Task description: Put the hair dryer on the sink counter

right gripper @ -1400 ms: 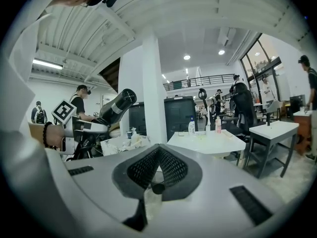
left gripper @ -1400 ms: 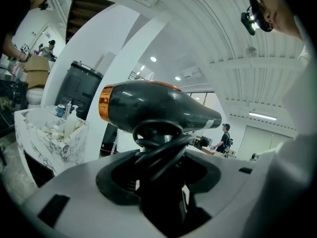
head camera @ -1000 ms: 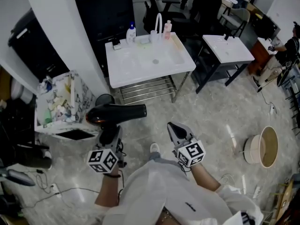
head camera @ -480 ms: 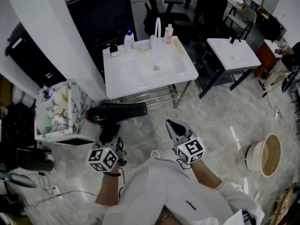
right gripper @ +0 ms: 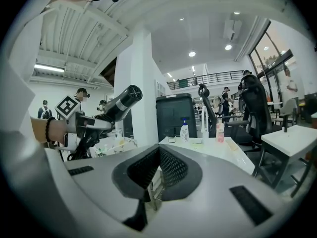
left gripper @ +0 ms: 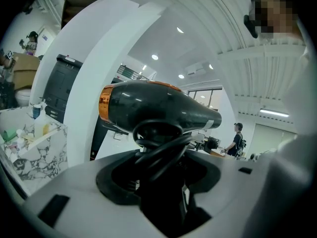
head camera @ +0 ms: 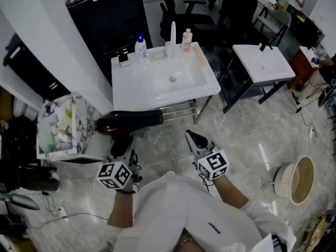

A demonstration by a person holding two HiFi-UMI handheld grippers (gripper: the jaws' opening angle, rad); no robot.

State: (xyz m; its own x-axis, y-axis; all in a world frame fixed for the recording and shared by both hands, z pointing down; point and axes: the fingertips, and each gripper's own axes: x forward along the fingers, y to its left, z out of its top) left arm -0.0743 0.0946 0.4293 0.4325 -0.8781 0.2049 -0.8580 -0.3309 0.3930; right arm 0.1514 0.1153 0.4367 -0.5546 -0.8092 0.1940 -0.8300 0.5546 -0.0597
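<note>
Hair dryer, black with an orange band at its rear, sits clamped by the handle in the left hand-held gripper, its cord looped at the handle, barrel level and nozzle pointing right. It hangs over the marble floor, just near of the white sink tabletop. The right hand-held gripper, jaws together on nothing, is alongside. A faucet, white pump bottle and pink bottle line the tabletop's far edge.

clothing: white long-sleeved coat; wrist: black bracelet; left claw, right claw: grey shells, black pads, black-on-white marker cubes
</note>
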